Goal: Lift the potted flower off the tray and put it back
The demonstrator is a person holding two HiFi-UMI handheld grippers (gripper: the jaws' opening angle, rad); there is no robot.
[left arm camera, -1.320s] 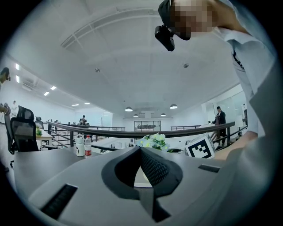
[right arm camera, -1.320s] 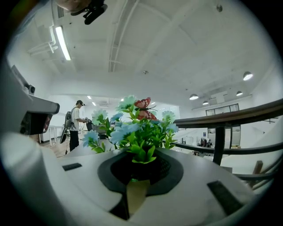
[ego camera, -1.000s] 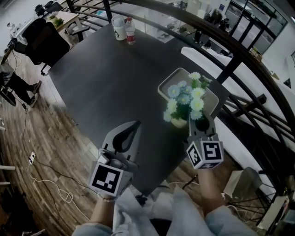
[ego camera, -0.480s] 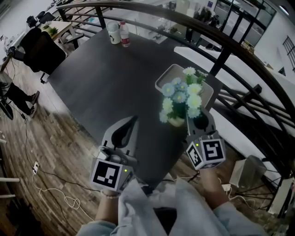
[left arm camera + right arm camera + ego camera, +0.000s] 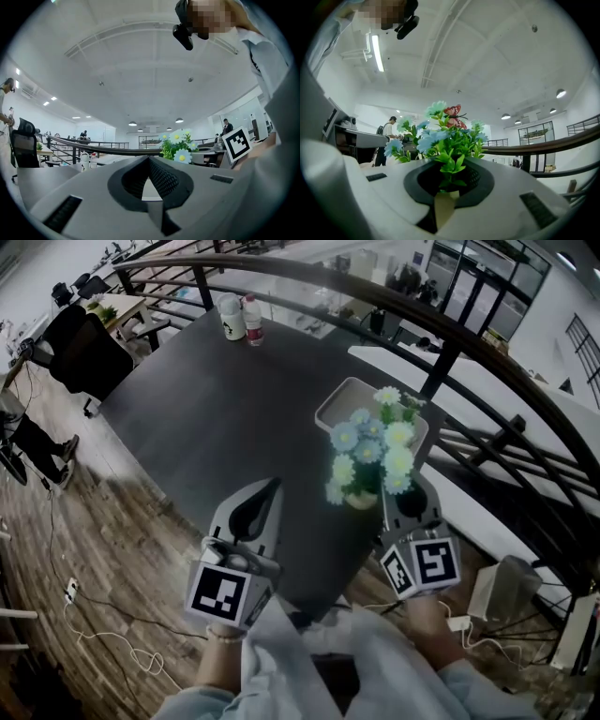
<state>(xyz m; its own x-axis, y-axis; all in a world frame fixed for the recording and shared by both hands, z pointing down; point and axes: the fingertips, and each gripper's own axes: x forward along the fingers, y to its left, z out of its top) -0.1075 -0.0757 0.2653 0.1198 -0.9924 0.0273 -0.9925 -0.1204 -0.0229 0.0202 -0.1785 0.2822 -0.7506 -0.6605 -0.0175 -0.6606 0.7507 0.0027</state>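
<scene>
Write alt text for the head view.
The right gripper holds a potted flower by its pot over a dark table, near a pale tray. The left gripper is shut and empty.

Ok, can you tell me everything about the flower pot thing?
The potted flower is a bunch of pale blue, white and yellowish daisies with green leaves, plastic-looking, in a small cream pot. A red butterfly sits on top. It stands upright, held off the tray, near the edge of the table. The right gripper pinches the pot's rim; nothing else touches it.
</scene>
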